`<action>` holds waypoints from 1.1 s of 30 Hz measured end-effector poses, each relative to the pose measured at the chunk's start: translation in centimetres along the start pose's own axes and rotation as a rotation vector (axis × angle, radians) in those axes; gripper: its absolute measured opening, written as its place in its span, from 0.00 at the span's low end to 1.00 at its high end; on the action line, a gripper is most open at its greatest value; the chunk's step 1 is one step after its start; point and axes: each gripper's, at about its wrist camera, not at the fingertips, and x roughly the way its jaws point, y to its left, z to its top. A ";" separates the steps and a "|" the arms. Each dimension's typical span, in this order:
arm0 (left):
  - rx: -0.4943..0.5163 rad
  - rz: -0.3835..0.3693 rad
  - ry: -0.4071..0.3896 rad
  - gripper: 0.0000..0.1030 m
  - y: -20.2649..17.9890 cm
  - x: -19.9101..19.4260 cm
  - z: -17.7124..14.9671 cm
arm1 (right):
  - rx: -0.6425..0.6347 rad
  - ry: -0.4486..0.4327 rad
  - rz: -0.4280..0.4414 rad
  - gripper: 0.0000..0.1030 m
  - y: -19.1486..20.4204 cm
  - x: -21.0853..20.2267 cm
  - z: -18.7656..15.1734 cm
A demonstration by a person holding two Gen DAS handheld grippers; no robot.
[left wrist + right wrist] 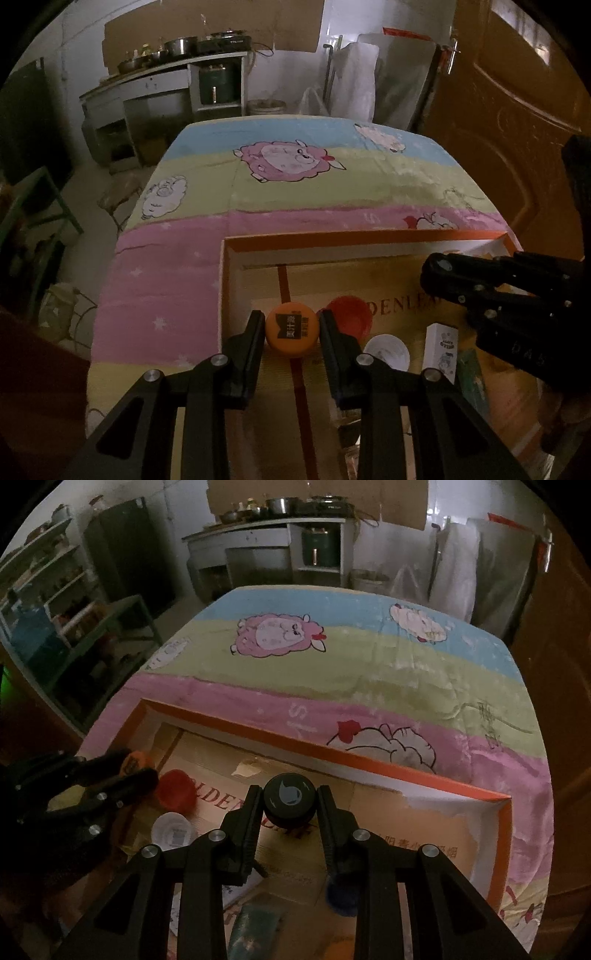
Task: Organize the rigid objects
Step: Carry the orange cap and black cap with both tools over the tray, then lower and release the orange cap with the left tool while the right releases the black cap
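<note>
Gripping an orange bottle cap [292, 329] between its closed fingers, the left tool [291, 332] hangs over the near-left part of an orange-rimmed cardboard box [369, 236] on a table draped in a sheep-print cloth [207, 206]. The right tool [289, 805] is likewise clamped on a dark round cap [289, 798] above the box's middle. A red cap [349, 318] and a white cap [386, 352] already lie on the box floor just beside the orange one, with a small white carton [440, 349] near them. Placing well likely means lowering each cap close to the floor beside the others before loosening the grip, so neither rolls off or knocks a neighbour.
</note>
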 end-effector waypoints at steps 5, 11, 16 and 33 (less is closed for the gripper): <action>0.003 -0.015 0.014 0.30 -0.3 0.4 0.0 | -0.001 0.017 -0.011 0.29 0.0 0.5 -0.1; 0.001 -0.020 0.008 0.30 -0.3 0.2 -0.2 | 0.005 0.033 -0.012 0.29 -0.2 1.0 -0.3; 0.002 -0.022 0.007 0.31 -0.5 0.2 -0.3 | 0.016 0.029 -0.002 0.30 -0.3 1.0 -0.4; -0.016 -0.032 -0.013 0.43 -0.4 -0.4 -0.2 | 0.025 0.028 -0.010 0.34 -0.4 0.9 -0.6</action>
